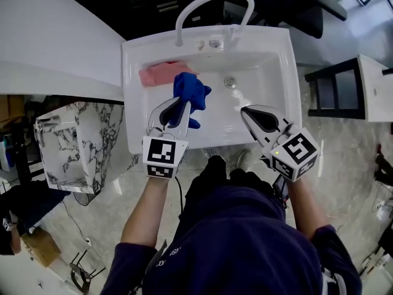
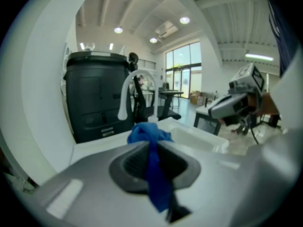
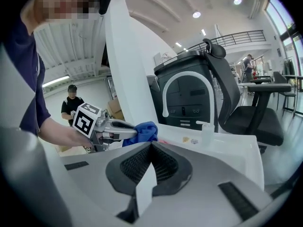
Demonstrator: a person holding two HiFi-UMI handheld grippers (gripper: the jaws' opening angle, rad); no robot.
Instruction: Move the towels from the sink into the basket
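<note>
The left gripper (image 1: 182, 107) has its jaws nearly together, pinching a fold of the blue towel (image 1: 190, 91). The rest of the cloth bunches past the tips, over the basin of the white sink (image 1: 138, 103). Just beyond that bunch and slightly to the gripper's left, a pink towel (image 1: 161, 74) lies on the basin floor near the back wall. The right gripper (image 1: 247, 112), off to the left gripper's right over the front of the basin, has its jaws fully together with nothing between them. Only the head view shows the pink towel clearly, along with the drain (image 1: 230, 81) ahead of the right gripper and the marble-patterned basket (image 1: 61, 146), which stands outside the sink, well apart to the left gripper's left. The left gripper view shows the blue cloth running down between the ribbed pads. Ahead of them are the arched faucet (image 2: 130, 93) and a large black container (image 2: 94, 98), with the right gripper off to the right. The right gripper view alone shows a small clear bottle (image 3: 207, 132) on the sink's rim, an office chair (image 3: 246, 112) to the right, and a person (image 3: 72, 105) in dark clothes standing far behind the left gripper's marker cube (image 3: 87, 119). Both cubes carry black-and-white square markers. The white print on the wearer's dark shirt (image 1: 233, 238) is too small to read.
</note>
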